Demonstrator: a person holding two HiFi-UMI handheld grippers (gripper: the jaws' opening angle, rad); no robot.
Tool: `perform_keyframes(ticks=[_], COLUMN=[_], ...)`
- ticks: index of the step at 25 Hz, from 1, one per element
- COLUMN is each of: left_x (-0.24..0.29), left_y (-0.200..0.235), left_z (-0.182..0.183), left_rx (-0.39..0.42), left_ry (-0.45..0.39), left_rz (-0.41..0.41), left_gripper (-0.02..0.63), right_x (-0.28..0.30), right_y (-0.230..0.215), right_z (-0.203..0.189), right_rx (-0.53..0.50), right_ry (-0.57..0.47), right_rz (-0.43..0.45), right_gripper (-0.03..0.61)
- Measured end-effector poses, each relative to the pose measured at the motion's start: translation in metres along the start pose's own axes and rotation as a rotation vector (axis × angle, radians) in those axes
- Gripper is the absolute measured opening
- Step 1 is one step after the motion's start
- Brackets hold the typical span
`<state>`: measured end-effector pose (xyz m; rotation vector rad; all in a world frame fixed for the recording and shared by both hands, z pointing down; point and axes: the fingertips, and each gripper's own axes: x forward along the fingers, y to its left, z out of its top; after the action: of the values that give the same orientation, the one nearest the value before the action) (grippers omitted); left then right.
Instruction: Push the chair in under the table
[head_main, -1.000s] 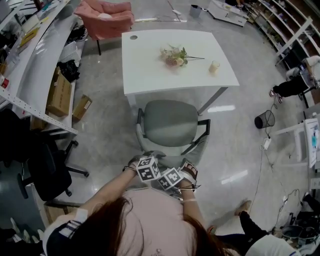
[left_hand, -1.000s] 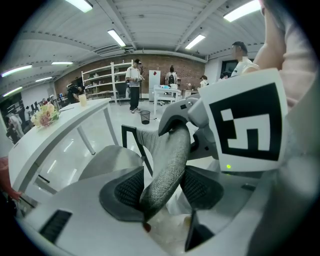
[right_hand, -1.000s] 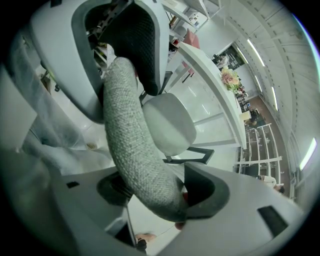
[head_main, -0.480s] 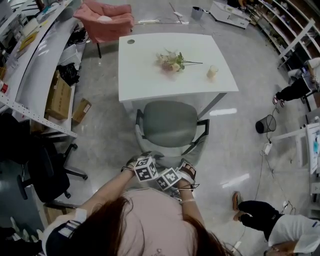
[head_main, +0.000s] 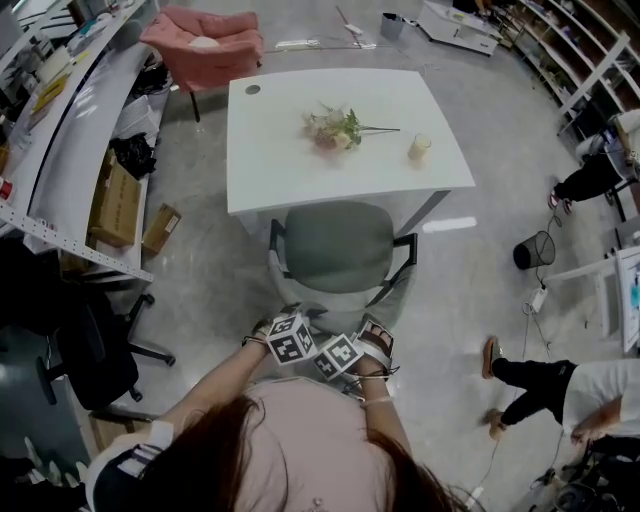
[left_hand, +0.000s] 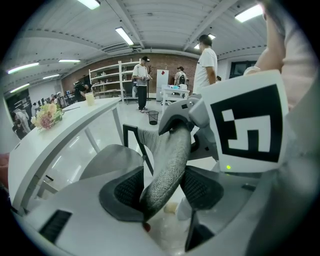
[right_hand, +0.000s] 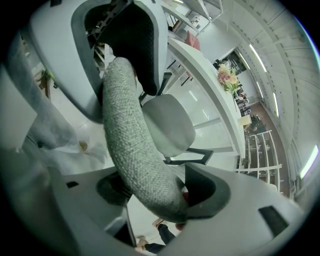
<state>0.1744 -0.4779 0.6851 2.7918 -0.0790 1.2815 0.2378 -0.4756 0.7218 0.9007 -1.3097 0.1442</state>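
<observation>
A shelf (head_main: 60, 150) edges the floor at 9 o'clock, with boxes (head_main: 118, 205) and a black chair (head_main: 90, 350) under it; bare floor (head_main: 215, 270) lies between them and the chair (head_main: 335, 248). The table (head_main: 300, 165) stands at 12 o'clock of the chair; its near edge meets the seat's front, and the armrests sit between the table legs. At 3 o'clock there is open floor out to a bin (head_main: 533, 250), with a person (head_main: 560, 390) at 4 o'clock. The left gripper (left_hand: 160, 187) and right gripper (right_hand: 160, 192) sit side by side at the chair's 6 o'clock, each with its jaws clamped on the top edge of the grey backrest (left_hand: 167, 160)
</observation>
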Motion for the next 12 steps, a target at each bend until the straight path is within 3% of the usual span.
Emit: perform_keyframes(ticks=[12], left_x=[0.023], left_y=[0.042], left_z=[0.026], left_rx=[-0.037], left_ry=[-0.01], left_rz=[0.044], left_gripper=[0.229], right_x=[0.03], right_y=[-0.048], right_z=[0.006], right_rx=[-0.05], right_ry=[-0.026], right_rz=[-0.008], right_gripper=[0.29])
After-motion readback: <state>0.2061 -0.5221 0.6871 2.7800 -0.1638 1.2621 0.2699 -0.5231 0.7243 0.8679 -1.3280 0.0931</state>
